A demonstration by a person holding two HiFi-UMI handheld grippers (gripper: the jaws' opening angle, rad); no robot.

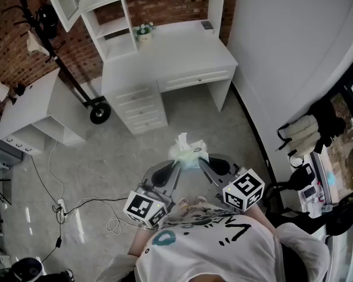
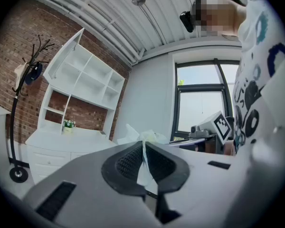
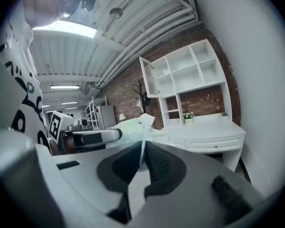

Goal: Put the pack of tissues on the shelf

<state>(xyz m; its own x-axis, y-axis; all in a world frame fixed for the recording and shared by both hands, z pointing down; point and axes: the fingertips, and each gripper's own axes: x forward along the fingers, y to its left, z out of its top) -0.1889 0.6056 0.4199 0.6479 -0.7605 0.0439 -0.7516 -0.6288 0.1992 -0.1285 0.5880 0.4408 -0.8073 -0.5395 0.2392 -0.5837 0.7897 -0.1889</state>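
Though the left gripper (image 1: 177,168) and right gripper (image 1: 202,164) each pinch the soft pale-green pack of tissues (image 1: 188,153) (held aloft), the white wooden shelf (image 1: 115,26) stands well apart. Carrying and placing are left to do.

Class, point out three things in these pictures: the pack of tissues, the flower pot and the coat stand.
pack of tissues (image 1: 187,155), head view, pale green wrapper.
flower pot (image 1: 143,37), head view, white pot under the flowers.
coat stand (image 1: 99,113), head view, round black base.
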